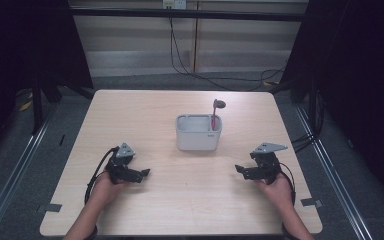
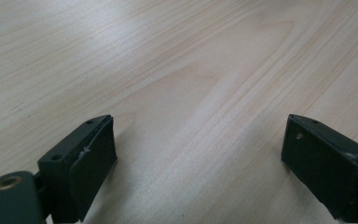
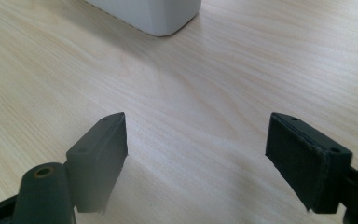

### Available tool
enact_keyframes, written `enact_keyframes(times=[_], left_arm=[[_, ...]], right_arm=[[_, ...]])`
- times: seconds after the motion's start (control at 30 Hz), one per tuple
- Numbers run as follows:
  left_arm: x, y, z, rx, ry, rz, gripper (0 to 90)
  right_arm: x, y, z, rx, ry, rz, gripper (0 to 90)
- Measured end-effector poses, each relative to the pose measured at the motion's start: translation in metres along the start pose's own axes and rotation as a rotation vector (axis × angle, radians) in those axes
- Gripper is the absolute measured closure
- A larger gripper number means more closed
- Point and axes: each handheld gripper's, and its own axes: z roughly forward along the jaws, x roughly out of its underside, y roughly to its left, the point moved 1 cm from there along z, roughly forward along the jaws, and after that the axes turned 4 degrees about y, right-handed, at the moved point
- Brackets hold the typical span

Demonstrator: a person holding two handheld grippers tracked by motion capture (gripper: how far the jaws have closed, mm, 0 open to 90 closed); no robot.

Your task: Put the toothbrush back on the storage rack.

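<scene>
Pale wood table (image 1: 145, 110), dark room around. White holder (image 1: 199, 132) stands ahead of both claws, between them, pink-handled utensil (image 1: 215, 114) upright in its right end. Left gripper (image 1: 142, 173) low over table, jaws spread wide, empty. Right gripper (image 1: 239, 169) likewise wide, empty, holder's corner just ahead of it. Both point inward, hands resting near table's front edge. Likely next: right claw rises, approaches handle above rim, closes square on it.

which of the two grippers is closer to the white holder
The right gripper: the white holder sits nearer its open jaws, and its corner shows in the right gripper view. The left gripper faces bare table.
</scene>
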Motion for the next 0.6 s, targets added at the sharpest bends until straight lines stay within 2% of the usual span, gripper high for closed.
enact_keyframes(times=[0.2, 0.6], left_arm=[[0.000, 0.000, 0.000, -0.002, -0.001, 0.003, 9.6], [0.000, 0.001, 0.000, -0.005, 0.001, 0.009, 9.6]], right_arm=[[0.005, -0.003, 0.002, 0.007, 0.017, -0.010, 19.9], [0.013, -0.010, 0.004, 0.018, 0.047, 0.003, 19.0]])
